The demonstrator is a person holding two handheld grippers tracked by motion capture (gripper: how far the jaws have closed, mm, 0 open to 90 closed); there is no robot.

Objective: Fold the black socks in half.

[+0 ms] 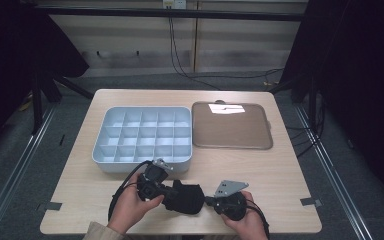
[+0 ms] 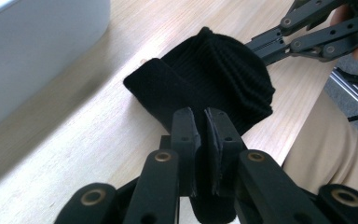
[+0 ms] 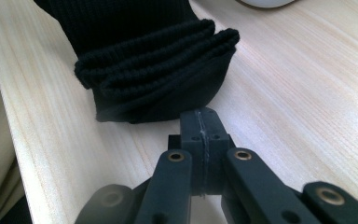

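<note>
The left claw (image 1: pixel 176 189) is nearly closed, pinching a fold of the black sock (image 1: pixel 186 198), which lies bunched on the bench (image 1: pixel 280 170) between both claws. The right claw (image 1: pixel 209 201) is fully closed, empty, its tip just beside the sock's folded edge.

the folded black cloth (image 2: pixel 205 79) near the table's front edge is looking like soft, ribbed knit, matt and slightly fuzzy. the table (image 1: pixel 260 165) is showing pale wood grain with a smooth, low-sheen finish. the compartment box (image 1: pixel 105 150) toward the back left is looking like smooth, light grey plastic. the tray (image 1: pixel 232 127) beside it is appearing brown and glossy, catching a bright reflection. the left gripper (image 2: pixel 204 122) and right gripper (image 3: pixel 200 122) are showing matt black plastic arms with brass-coloured rivets.
</note>
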